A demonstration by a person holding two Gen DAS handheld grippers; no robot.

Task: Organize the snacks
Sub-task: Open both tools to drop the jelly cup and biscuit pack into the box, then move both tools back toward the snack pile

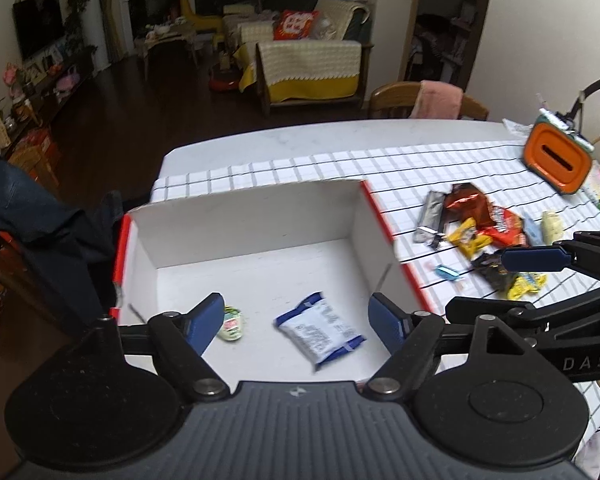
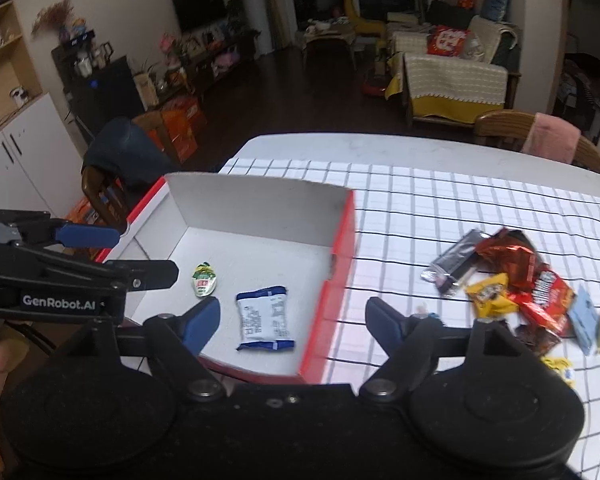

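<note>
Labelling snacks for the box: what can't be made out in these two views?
- Blue packet: print motion-blurred in the left view, too small in the right.
- Green packet: left finger covers part of it in the left view.
- Snack pile: overlapping wrappers; right view's gripper body covers the near ones.
- Box: near wall behind the gripper, both views.

Each handheld gripper is matte black plastic: two round housings flank a ribbed grey centre plate (image 1: 296,420), with silver pivot screws (image 1: 204,386) at the base of the angled black link arms. The fingers (image 1: 204,320) carry blue rubbery pads. The left gripper (image 2: 88,236) bears white "GenRobot.AI" lettering behind its fingers; the right gripper (image 1: 532,260) shows pale "DAS" letters.
</note>
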